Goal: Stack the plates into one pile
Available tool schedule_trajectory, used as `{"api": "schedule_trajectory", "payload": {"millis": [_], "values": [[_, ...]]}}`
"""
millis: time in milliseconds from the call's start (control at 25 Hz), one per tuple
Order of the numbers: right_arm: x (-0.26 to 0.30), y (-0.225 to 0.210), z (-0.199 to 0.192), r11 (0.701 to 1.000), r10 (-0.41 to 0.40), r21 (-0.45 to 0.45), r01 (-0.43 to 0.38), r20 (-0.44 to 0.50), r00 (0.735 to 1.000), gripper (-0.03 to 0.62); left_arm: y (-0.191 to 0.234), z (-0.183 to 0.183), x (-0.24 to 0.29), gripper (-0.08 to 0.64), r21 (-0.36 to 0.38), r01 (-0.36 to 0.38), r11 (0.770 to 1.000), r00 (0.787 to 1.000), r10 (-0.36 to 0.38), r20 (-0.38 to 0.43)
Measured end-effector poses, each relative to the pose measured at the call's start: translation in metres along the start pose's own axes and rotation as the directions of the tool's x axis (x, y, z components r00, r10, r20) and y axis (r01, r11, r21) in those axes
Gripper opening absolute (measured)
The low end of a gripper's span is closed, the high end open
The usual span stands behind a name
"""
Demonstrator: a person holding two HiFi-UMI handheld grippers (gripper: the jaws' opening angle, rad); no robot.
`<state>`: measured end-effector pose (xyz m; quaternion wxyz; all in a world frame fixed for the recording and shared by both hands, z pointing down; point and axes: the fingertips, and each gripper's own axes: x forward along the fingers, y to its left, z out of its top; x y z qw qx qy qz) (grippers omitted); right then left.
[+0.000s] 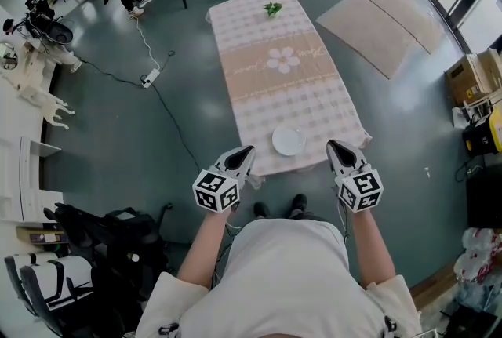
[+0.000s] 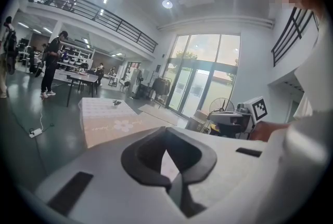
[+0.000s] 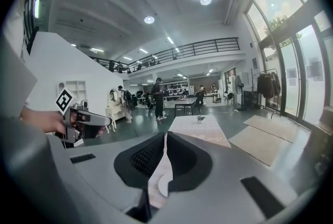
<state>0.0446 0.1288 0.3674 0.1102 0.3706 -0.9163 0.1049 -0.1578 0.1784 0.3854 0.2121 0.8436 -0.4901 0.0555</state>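
One round white plate (image 1: 288, 140) lies flat, face up, on the near end of the long desk (image 1: 274, 85) with its pink checked cloth; whether more plates sit beneath it, I cannot tell. Left tongs (image 1: 245, 151) and right tongs (image 1: 336, 145), both closed on nothing, flank the plate, pointing along the desk.

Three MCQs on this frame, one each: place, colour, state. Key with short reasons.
1. The white plate lies: A on the floor; B at the table's near end; C at its far end.
2. The small plant is: A red; B blue; C green.
3. The left gripper and right gripper are: A shut, empty; B open; C each holding a plate.
B: it sits by the near edge. C: its leaves are green. A: jaws closed, nothing between them.
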Motion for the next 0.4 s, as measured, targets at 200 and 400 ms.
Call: {"api": "schedule_trajectory", "payload": {"millis": [200,400], "values": [[0.0004,0.0007,0.0007,1.0,0.003,-0.004,-0.003,-0.007,1.0,0.04,-0.0005,0.0009,0.0018,0.008,-0.005,0.004,1.0,1.0,-0.004,0.0],[-0.003,-0.0023,0.0023,1.0,0.001,-0.011,-0.001,-0.007,1.0,0.04,-0.0051,0.0019,0.0056,0.008,-0.011,0.009,1.0,1.0,-0.009,0.002]]}}
